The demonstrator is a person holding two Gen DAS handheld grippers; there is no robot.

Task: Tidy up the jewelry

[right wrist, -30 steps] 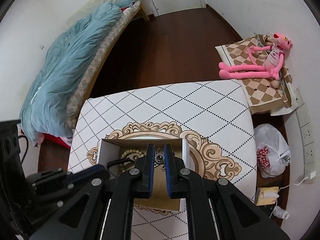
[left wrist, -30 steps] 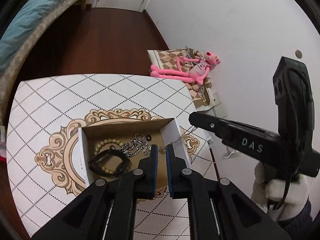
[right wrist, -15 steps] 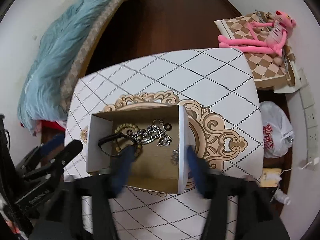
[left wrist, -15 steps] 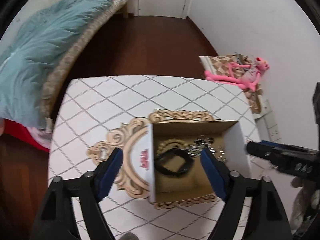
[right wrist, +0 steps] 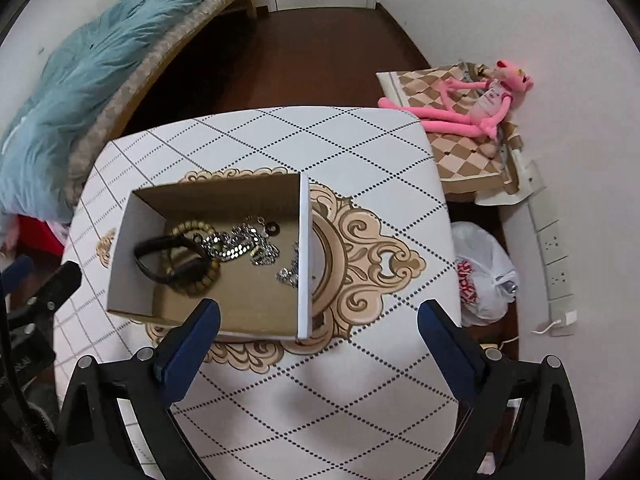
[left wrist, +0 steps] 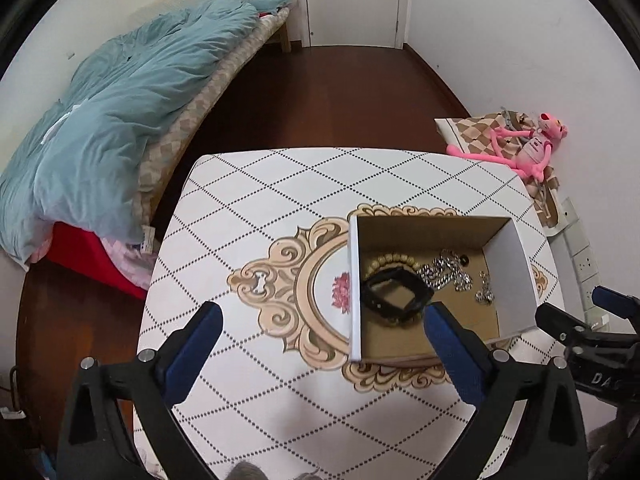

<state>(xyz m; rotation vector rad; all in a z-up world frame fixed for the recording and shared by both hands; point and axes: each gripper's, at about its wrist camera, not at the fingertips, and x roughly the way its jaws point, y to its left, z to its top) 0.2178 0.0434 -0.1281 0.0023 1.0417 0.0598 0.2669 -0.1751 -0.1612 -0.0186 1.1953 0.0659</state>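
The left gripper (left wrist: 320, 344) has its blue-padded fingers spread wide and holds nothing; it hangs above the table (left wrist: 256, 184), its right-hand finger overlapping the near edge of the cardboard box (left wrist: 354, 280). The right gripper (right wrist: 318, 338) is likewise spread wide and empty, its left-hand finger over the box's (right wrist: 304, 256) near wall.

Each wrist view catches the other tool at its rim: from the left wrist the right gripper shows at about 3 o'clock, from the right wrist the left gripper shows at about 9 o'clock. Only the right wrist view shows the white plastic bag (right wrist: 482, 272) on the floor at 3 o'clock, beside the wall sockets (right wrist: 554, 252). The left wrist view shows far more of the bed with its blue quilt (left wrist: 104, 120) at 10 o'clock. Both show the pink plush toy (right wrist: 468, 108) lying on a checked cushion (right wrist: 460, 152) at about 2 o'clock.

The open box sits on the table's gold ornamental print, white outside and brown inside. The jewelry lies bunched on its floor toward the far wall: a black band (left wrist: 396, 294) resting on a wooden bead bracelet (right wrist: 192, 282), a chunky silver chain (left wrist: 442, 270) touching them, a small dark ring (right wrist: 273, 227) behind it, and a small silver piece (left wrist: 485, 292) apart, toward the box's right wall.
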